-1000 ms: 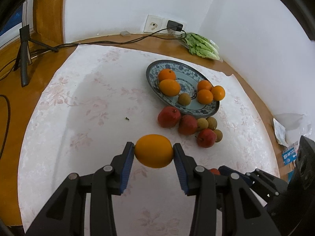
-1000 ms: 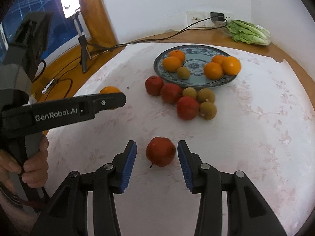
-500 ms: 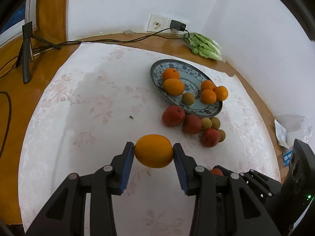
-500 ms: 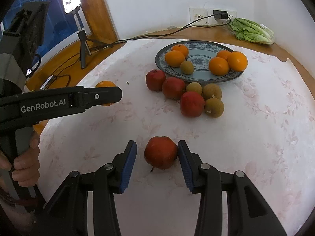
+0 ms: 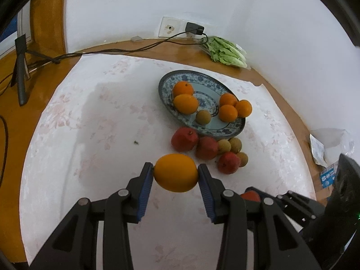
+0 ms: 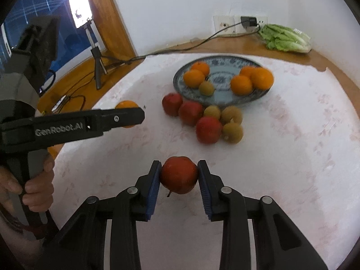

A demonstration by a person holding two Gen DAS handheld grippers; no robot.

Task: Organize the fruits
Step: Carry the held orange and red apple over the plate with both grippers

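My left gripper (image 5: 176, 175) is shut on an orange (image 5: 176, 172) and holds it above the white cloth, short of the fruit pile. It also shows in the right wrist view (image 6: 126, 118) with the orange (image 6: 124, 104) behind its finger. My right gripper (image 6: 179, 175) is shut on a red apple (image 6: 178, 175), lifted off the cloth. A blue patterned plate (image 5: 234, 130) (image 6: 225, 61) holds several oranges and one small brown fruit. In front of it lie three red apples (image 6: 208, 129) and three brown fruits (image 6: 232, 132).
A bag of lettuce (image 5: 226, 51) and a wall socket with a plugged cable (image 5: 194, 28) are at the back. A tripod with a lamp (image 6: 96, 63) stands on the wooden floor at the left. Paper packets (image 5: 326, 144) lie at the table's right edge.
My right gripper has shut on the red apple and lifted it off the cloth. My left gripper has moved a little toward the plate with the orange.
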